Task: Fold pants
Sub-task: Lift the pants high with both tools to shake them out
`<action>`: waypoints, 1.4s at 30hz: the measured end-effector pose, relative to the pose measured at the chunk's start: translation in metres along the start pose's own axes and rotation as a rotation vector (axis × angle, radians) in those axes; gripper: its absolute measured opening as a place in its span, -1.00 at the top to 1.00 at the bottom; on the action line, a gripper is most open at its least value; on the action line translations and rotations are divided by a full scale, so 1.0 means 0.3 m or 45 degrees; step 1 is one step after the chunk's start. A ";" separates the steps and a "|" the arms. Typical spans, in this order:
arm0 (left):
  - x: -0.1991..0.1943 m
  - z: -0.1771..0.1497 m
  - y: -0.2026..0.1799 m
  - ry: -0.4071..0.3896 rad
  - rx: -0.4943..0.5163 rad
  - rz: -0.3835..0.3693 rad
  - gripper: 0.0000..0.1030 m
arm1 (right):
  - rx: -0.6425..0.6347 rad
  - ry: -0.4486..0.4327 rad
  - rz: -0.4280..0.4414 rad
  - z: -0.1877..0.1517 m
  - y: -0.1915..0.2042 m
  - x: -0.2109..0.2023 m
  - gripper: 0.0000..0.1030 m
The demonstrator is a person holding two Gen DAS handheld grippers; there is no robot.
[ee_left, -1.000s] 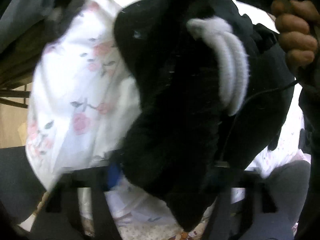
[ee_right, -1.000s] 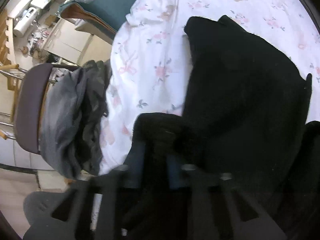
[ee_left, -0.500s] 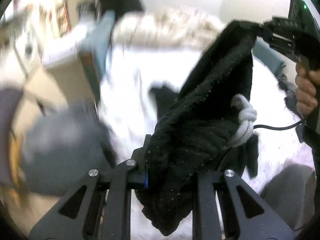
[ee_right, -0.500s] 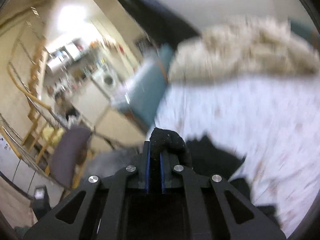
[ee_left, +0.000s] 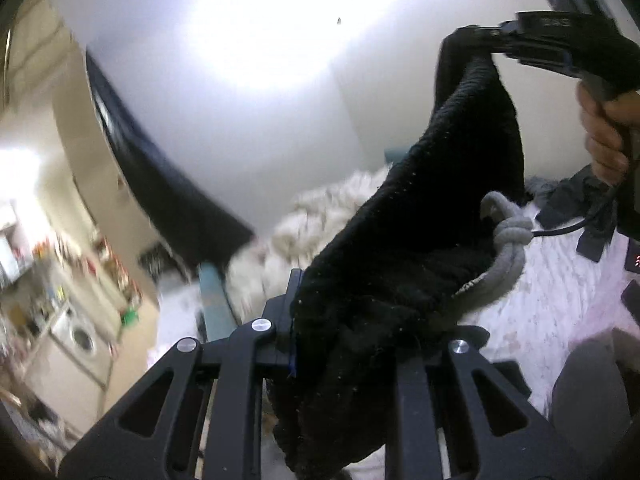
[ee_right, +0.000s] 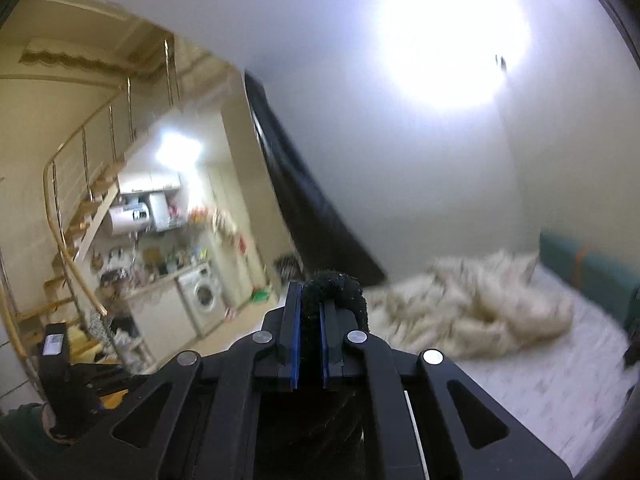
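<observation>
Black fleece pants hang in the air between both grippers, stretched along the waistband. A knotted grey drawstring dangles from the band. My left gripper is shut on one end of the waistband, and the cloth drapes down over its fingers. In the left wrist view the right gripper shows at the upper right, clamped on the other end, with a hand on its handle. My right gripper is shut on a black fold of the pants that bulges above its blue pads.
Below lies a bed with a white floral sheet and a shaggy cream blanket. Dark clothes lie on the bed at the right. A kitchen with a washing machine and a staircase is off to the left.
Both grippers have risen high off the bed, lifting the pants with them. The views have swung from looking down on the sheet to looking across the room at wall and ceiling.
</observation>
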State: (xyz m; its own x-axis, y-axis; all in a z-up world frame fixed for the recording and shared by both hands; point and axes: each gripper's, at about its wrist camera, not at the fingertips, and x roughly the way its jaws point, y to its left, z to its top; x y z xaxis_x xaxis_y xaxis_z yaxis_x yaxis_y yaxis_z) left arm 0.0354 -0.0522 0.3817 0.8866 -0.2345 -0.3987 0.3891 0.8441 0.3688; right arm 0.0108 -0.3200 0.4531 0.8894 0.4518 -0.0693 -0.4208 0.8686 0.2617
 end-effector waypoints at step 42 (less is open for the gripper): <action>0.107 0.354 0.316 0.033 -0.137 0.301 0.62 | -0.356 0.092 -0.309 0.411 0.208 0.078 0.88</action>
State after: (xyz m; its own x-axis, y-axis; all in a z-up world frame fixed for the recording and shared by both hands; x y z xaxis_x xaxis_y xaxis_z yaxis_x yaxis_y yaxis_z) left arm 0.1271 -0.0310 0.4930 0.9425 -0.0132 -0.3340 0.1418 0.9207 0.3636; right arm 0.0274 -0.2803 0.5864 0.9586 0.2302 -0.1676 -0.2404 0.9697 -0.0432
